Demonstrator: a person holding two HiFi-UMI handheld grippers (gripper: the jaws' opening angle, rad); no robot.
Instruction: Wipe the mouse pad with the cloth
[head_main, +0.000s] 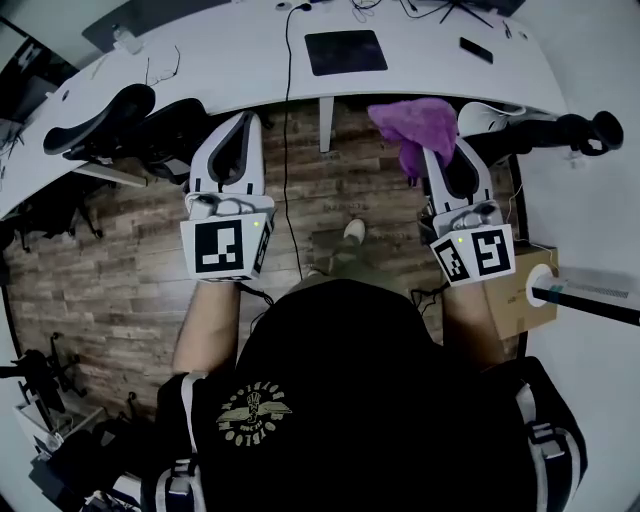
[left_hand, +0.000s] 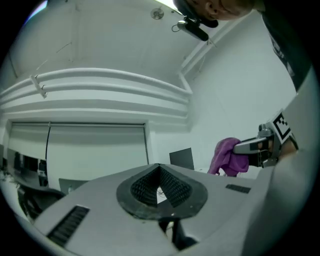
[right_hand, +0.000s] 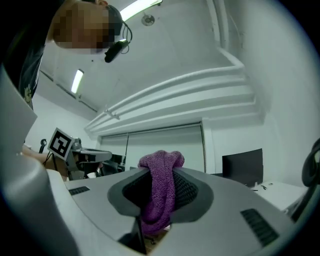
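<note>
The black mouse pad (head_main: 345, 52) lies flat on the white curved desk (head_main: 230, 60), beyond both grippers. A purple cloth (head_main: 415, 125) hangs bunched from my right gripper (head_main: 440, 152), which is shut on it above the wooden floor, short of the desk edge. In the right gripper view the cloth (right_hand: 161, 192) is pinched between the two pads and droops below them. My left gripper (head_main: 243, 122) is held level beside it on the left, shut with nothing in it. The left gripper view shows its pads (left_hand: 172, 187) pressed together, and the cloth (left_hand: 227, 156) to the right.
Black office chairs (head_main: 110, 120) stand under the desk at left, another chair (head_main: 560, 135) at right. A cable (head_main: 288, 150) hangs from the desk to the floor. A small dark device (head_main: 476, 49) lies right of the pad. A cardboard box (head_main: 515, 295) sits at right.
</note>
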